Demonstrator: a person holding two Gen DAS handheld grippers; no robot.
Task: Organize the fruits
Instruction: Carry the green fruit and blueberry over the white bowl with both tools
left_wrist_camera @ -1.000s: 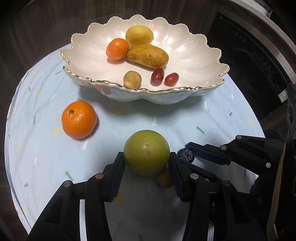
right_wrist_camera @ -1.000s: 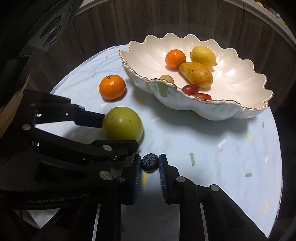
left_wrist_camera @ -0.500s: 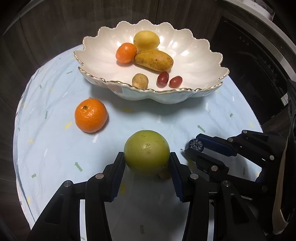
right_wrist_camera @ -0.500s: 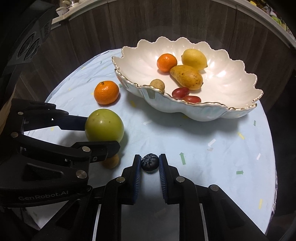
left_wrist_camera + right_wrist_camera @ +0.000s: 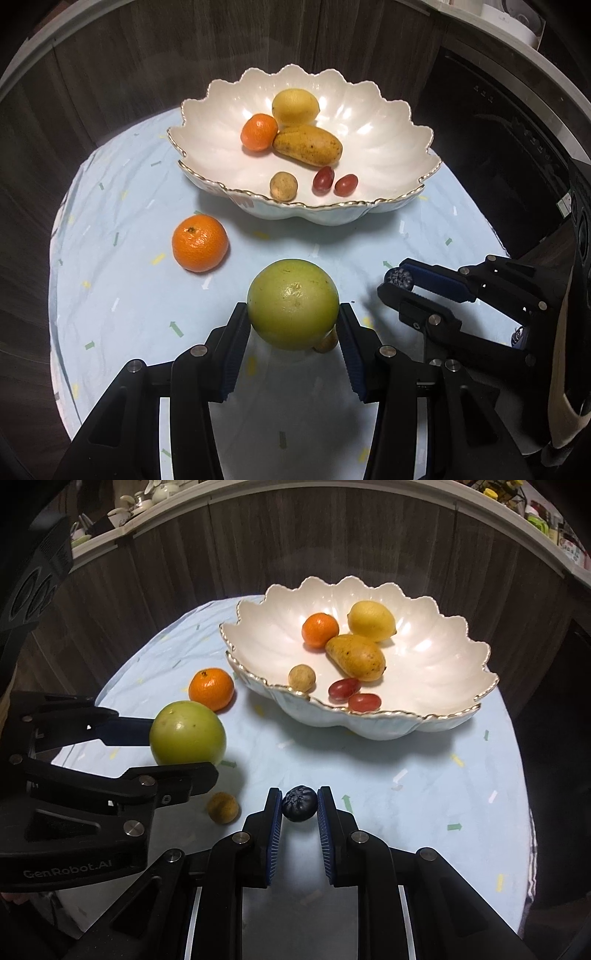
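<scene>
My left gripper (image 5: pixel 293 321) is shut on a large green round fruit (image 5: pixel 293 304), held above the pale blue cloth; the same green fruit (image 5: pixel 187 734) shows at the left of the right wrist view. My right gripper (image 5: pixel 299 805) is shut on a small dark blue berry (image 5: pixel 299 803), also lifted; that berry (image 5: pixel 402 278) appears at the right of the left wrist view. The white scalloped bowl (image 5: pixel 391 147) holds a lemon, a small orange, a yellow-brown pear, a small tan fruit and two red grapes. A loose orange (image 5: pixel 200 243) and a small brown fruit (image 5: pixel 222 807) lie on the cloth.
The round table's blue cloth (image 5: pixel 122 295) drops off at its left and right edges. A dark wood-panelled wall (image 5: pixel 332 535) stands behind the bowl, with a shelf of small items above. A dark appliance (image 5: pixel 498 147) is at the right.
Both grippers have risen with their fruits, so the bowl and table look smaller and farther. The small brown fruit under the green fruit is now uncovered on the cloth.
</scene>
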